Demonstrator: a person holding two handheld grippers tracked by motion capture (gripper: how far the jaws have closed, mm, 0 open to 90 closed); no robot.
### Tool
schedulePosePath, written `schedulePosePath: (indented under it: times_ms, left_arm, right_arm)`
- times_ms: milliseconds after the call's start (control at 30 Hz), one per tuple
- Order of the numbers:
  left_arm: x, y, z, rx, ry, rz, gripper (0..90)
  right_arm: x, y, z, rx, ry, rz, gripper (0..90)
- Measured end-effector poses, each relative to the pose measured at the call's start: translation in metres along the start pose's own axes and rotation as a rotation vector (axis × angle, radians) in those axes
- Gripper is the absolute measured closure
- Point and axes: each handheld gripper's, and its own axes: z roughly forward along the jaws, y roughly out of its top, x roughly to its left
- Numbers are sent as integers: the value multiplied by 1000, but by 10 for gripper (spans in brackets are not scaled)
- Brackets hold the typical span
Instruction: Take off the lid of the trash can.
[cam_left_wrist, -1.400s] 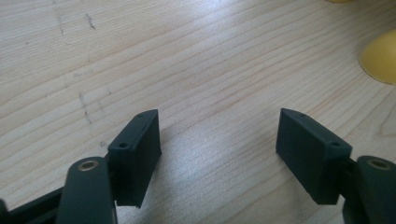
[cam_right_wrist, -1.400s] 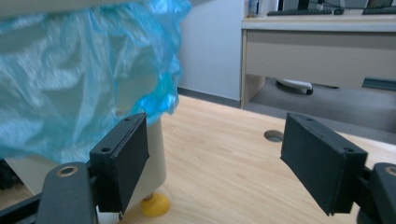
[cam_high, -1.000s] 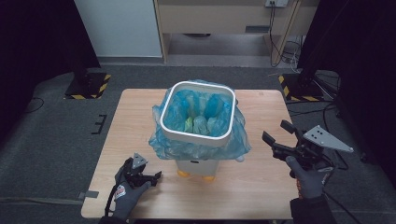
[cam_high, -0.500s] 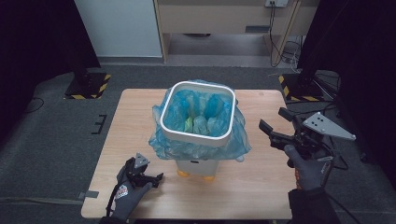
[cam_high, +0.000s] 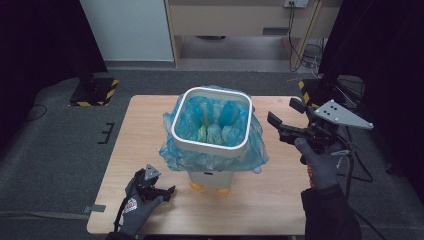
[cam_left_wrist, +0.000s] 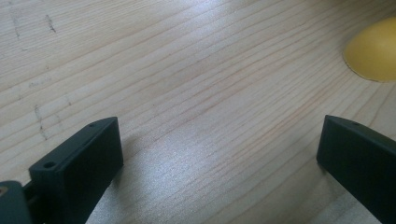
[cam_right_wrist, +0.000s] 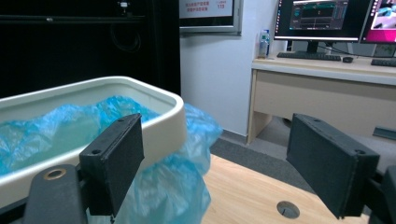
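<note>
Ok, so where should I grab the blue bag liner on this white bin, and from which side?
Probably the blue bag liner where it hangs loose below the white rim ring on the bin's right side. The open right gripper is already level with that side, so come in sideways and pinch the bunched overhang; the rim itself looks too thick.

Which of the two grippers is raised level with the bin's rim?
The right gripper, held up beside the white bin rim; the left gripper lies low on the table.

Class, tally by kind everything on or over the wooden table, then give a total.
White bin: 1
Blue bag liner: 1
Yellow feet under the bin: 2
Handheld tools, left tool and right tool: 2
Total: 6
</note>
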Motion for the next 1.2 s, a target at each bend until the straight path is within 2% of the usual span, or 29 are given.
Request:
schedulePosePath:
  times_ms: [267, 433, 500, 767, 1200]
  left_arm:
    - [0, 0, 0, 0, 0, 0, 0]
    - [0, 0, 0, 0, 0, 0, 0]
    - [0, 0, 0, 0, 0, 0, 0]
    - [0, 0, 0, 1, 0, 0, 0]
    - [0, 0, 0, -4, 0, -4, 0]
  right_arm:
    - [4, 12, 15, 3, 11, -27, 187]
    - [5, 18, 24, 8, 10, -34, 188]
    - [6, 20, 27, 3, 24, -24, 186]
    - [12, 25, 41, 27, 31, -41, 184]
    - [20, 29, 62, 36, 46, -52, 183]
